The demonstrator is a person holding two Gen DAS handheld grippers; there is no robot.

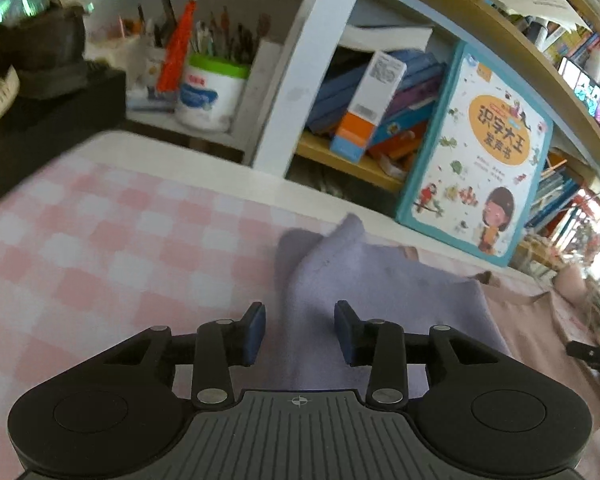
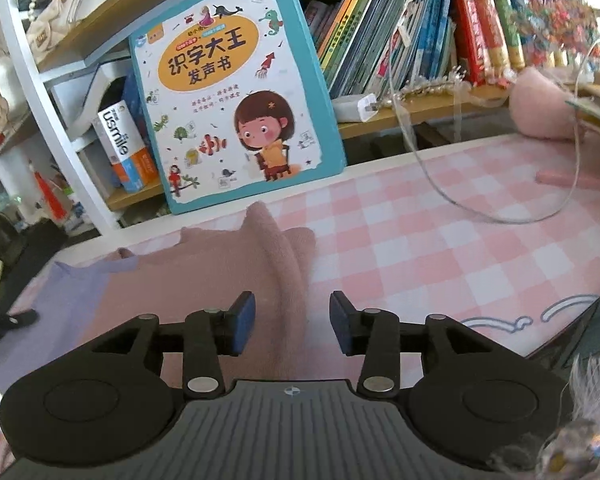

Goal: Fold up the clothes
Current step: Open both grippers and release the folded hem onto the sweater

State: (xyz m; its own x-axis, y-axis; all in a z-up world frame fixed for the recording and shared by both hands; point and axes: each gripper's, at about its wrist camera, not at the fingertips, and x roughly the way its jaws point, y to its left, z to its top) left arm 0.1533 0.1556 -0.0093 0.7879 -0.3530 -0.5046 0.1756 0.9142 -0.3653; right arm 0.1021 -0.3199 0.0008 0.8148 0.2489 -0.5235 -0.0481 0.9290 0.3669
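Bare checked tablecloth lies outside both released grippers, left over the lavender cloth, right over the pink cloth (2 adjoining pieces).

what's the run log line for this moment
left claw open over purple cloth | right claw open over pink cloth | nothing gripped

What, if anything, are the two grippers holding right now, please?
Nothing: the left gripper is open over the purple cloth, the right gripper open over the pink cloth.
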